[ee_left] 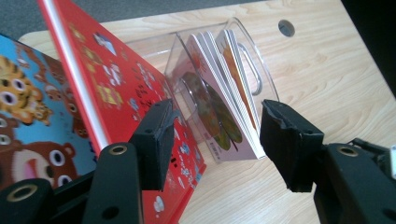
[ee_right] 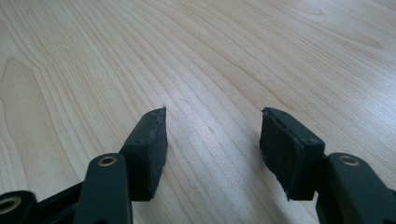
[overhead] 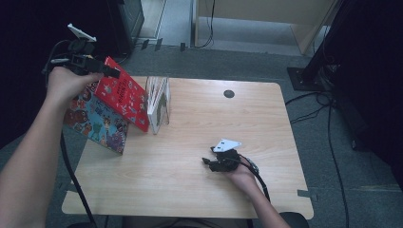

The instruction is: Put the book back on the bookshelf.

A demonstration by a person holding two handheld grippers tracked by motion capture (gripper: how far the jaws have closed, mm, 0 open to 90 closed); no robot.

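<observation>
A red picture book (overhead: 123,97) leans tilted against a clear plastic book holder (overhead: 159,102) at the table's back left. Behind it, at the left edge, leans a blue cartoon-animal book (overhead: 97,123). My left gripper (overhead: 111,72) hovers by the red book's top edge. In the left gripper view its jaws stand open (ee_left: 217,123) with nothing pressed between them. The red book (ee_left: 107,88) lies just beyond the left jaw, with the blue book (ee_left: 28,116) at far left. The holder (ee_left: 252,51) carries several thin books (ee_left: 224,93). My right gripper (overhead: 206,161) rests low on the table, open (ee_right: 212,135) over bare wood.
The wooden table (overhead: 214,123) has a dark round cable hole (overhead: 229,93) near its far edge. Cables (overhead: 328,118) run over the grey floor to the right. Dark furniture stands beyond the back left and right corners.
</observation>
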